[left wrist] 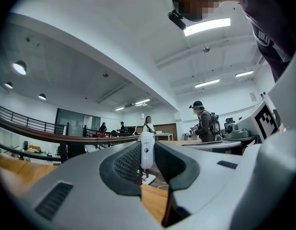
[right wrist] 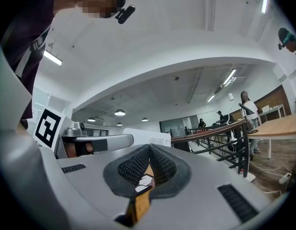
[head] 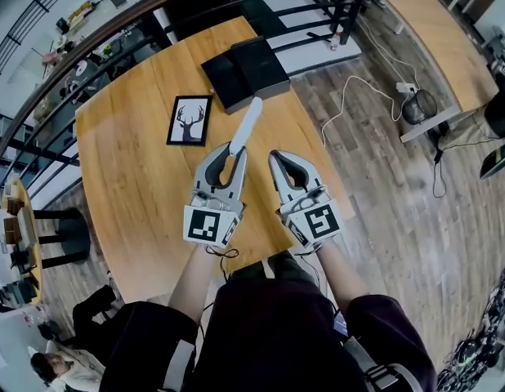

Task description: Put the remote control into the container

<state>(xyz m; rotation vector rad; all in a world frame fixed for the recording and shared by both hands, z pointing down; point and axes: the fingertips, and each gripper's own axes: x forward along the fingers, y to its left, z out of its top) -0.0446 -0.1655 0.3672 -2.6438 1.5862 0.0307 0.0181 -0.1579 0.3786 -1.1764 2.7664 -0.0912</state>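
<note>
wood-grain surface (head: pixel 138 162) with a rounded edge fills the head view. a flat black rectangular container (head: pixel 246 70) sits at its far side, a deer frame (head: pixel 189 120) beside it, with bare wood all round. the left claw (head: pixel 233 148) pinches a slim white remote (head: pixel 248 121), whose tip comes close to the container's front edge. the right claw (head: pixel 277 158) hovers just beside the left.

left gripper view: ribbed dark pads clamp the remote's smooth narrow sides.

right gripper view: ribbed pads pressed together, nothing between.
</note>
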